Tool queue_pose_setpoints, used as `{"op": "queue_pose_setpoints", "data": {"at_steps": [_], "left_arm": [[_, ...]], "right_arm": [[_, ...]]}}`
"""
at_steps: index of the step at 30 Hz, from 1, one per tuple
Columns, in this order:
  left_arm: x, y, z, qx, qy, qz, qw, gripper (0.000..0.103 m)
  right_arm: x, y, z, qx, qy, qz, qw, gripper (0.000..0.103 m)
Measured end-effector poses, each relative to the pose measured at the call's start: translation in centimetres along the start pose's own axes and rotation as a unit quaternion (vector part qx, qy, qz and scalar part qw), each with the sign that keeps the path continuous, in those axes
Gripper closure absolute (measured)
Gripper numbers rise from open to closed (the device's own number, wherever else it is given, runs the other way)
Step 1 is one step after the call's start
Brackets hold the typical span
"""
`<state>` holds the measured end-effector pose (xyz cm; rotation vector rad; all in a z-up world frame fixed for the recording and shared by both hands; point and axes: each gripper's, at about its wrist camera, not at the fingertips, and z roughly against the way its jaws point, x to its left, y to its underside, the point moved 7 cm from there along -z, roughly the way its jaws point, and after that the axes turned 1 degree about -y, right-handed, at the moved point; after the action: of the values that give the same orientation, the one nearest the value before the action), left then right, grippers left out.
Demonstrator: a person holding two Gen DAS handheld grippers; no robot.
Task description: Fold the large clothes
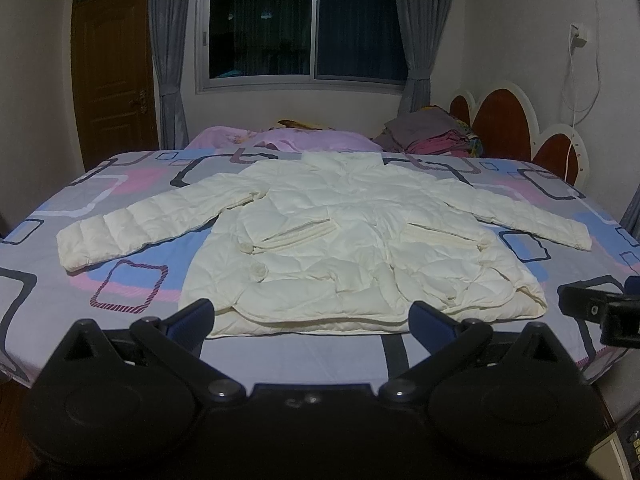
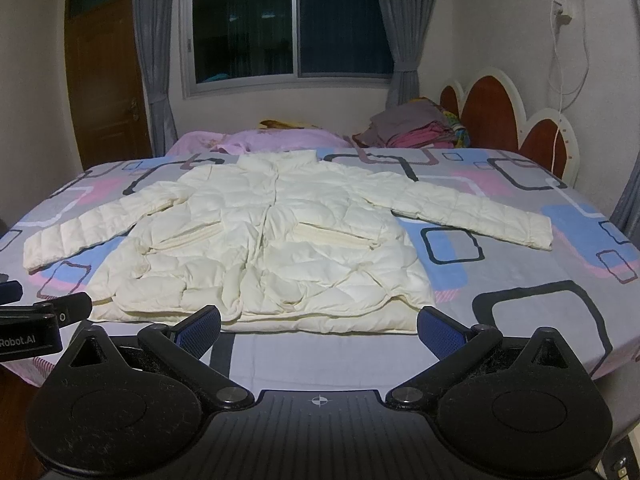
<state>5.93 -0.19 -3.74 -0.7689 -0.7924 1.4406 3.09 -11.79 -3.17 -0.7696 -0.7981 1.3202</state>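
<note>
A cream quilted puffer jacket [image 1: 352,248] lies spread flat, front up, on the bed [image 1: 120,280] with its patterned bedspread. Its long axis runs from the hem, which is the edge closest to both claws, away to the collar [image 1: 340,160], which points toward the window [image 1: 300,28]. The sleeves stretch out to either side of the jacket's body: the left sleeve [image 1: 136,228] angles down and outward, and the right sleeve [image 1: 532,220] does the same on the other side.

The left claw [image 1: 312,320] hovers just short of the hem with its jaws spread wide and nothing between them; the hem's middle lies straight ahead of it. The right claw [image 2: 320,322] is also wide open and empty, sitting just before the hem and facing the jacket's right half.

Judging from this, no fold has begun. Each sleeve lies on its own claw's side, so the left claw is the nearer one for the left sleeve and the right claw for the right sleeve. Beyond the collar lie a pink pillow [image 1: 288,138] and a pile of folded clothes [image 1: 432,132], clear of the jacket.
</note>
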Motion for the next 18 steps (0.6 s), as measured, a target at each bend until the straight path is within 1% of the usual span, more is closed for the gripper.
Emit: {"op": "queue_pose_setpoints", "data": {"at_steps": [18], "left_arm": [[0.20, 0.05, 0.07, 0.000, 0.001, 0.000, 1.0000, 0.000]], "right_arm": [[-0.12, -0.12, 0.15, -0.001, 0.000, -0.002, 1.000, 0.000]]}}
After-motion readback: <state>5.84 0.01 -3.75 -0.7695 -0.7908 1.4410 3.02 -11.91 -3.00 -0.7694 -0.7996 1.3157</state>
